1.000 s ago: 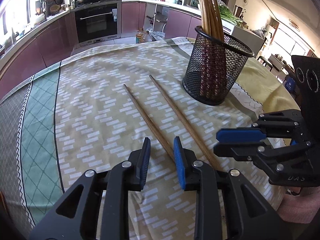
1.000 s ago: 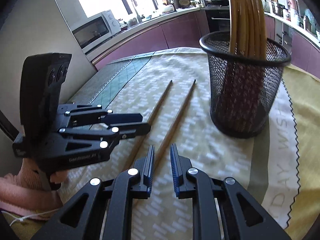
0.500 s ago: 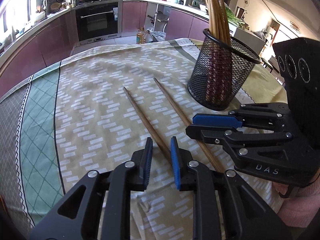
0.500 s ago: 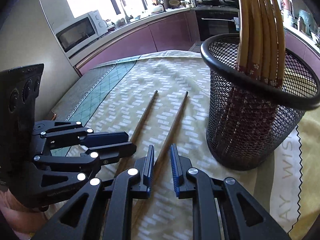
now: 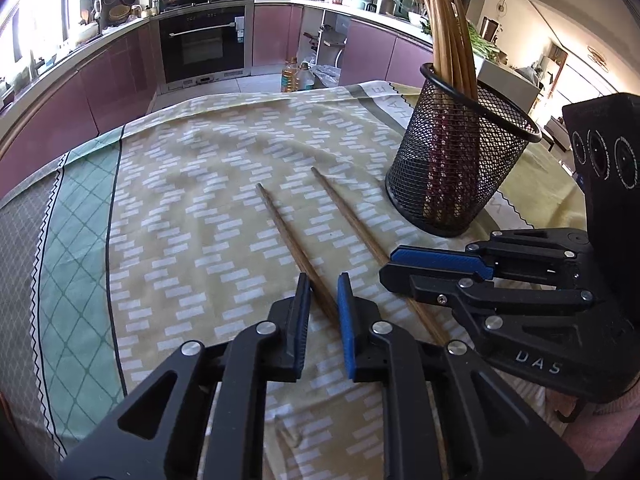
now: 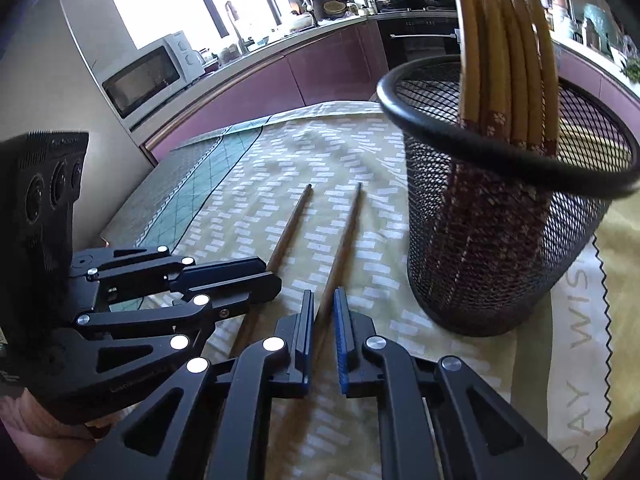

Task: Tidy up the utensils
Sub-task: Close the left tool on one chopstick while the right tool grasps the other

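Chopsticks lie side by side on the table's patterned cloth [image 5: 180, 208], two brown sticks that do not touch each other. Closest to us, the left gripper [image 5: 323, 304] has its blue pads around the near end of the left chopstick [image 5: 286, 236]. Its jaws are closing on that stick, with only a thin gap left at each side. Just beside it, the right gripper [image 6: 321, 320] is almost pressed together around the near end of the right chopstick [image 6: 344, 236], and it seems to pinch it. Both chopsticks rest flat on the cloth and point away toward the far side of the table. A bit farther off to the right stands a black mesh cup [image 5: 460, 168]. It is upright and holds a bunch of yellow chopsticks [image 5: 448, 32] that lean against its rim. Behind the table is a kitchen with an oven [image 5: 202, 44].
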### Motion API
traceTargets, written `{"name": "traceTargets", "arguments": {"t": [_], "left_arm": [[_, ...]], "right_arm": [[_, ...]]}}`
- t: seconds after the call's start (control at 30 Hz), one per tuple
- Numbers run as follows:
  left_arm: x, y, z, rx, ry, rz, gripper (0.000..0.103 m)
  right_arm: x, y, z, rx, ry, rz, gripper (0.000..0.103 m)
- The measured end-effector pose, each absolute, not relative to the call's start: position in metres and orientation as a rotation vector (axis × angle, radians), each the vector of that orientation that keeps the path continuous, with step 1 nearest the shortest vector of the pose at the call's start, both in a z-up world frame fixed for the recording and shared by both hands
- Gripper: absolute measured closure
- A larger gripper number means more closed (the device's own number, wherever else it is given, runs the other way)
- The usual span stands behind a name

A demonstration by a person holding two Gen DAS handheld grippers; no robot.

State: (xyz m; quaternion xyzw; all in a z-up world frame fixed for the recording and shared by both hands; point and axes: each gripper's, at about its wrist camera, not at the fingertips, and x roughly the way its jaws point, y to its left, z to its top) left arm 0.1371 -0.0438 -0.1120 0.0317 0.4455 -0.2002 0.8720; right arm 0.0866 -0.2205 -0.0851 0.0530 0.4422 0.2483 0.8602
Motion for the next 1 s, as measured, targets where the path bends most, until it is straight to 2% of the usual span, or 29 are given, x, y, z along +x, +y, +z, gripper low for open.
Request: {"name": "traceTargets", "arguments": {"t": [0.37,0.43,0.6,0.8,1.0], "left_arm": [[0.121,-0.044,-0.108,0.058,0.932,-0.441,0.096],[0.117,-0.045,-0.108,0.069,0.935,-0.441,0.096],[0.120,-0.052,-0.111,0.104,0.949,-0.438,0.088],[0.124,-0.058,-0.111,0.143,0.944,-0.432,0.088],[0.124,-0.062,-0.110,0.143,0.932,-0.416,0.093]], "right_arm": [[0.075,-0.226,-0.080,0.125,0.929,0.569,0.097],[0.074,-0.224,-0.082,0.117,0.935,0.569,0.097],[0.075,-0.219,-0.083,0.076,0.941,0.561,0.093],[0.076,-0.215,-0.084,0.033,0.936,0.554,0.094],[0.077,-0.216,-0.084,0.034,0.932,0.549,0.096]]}}
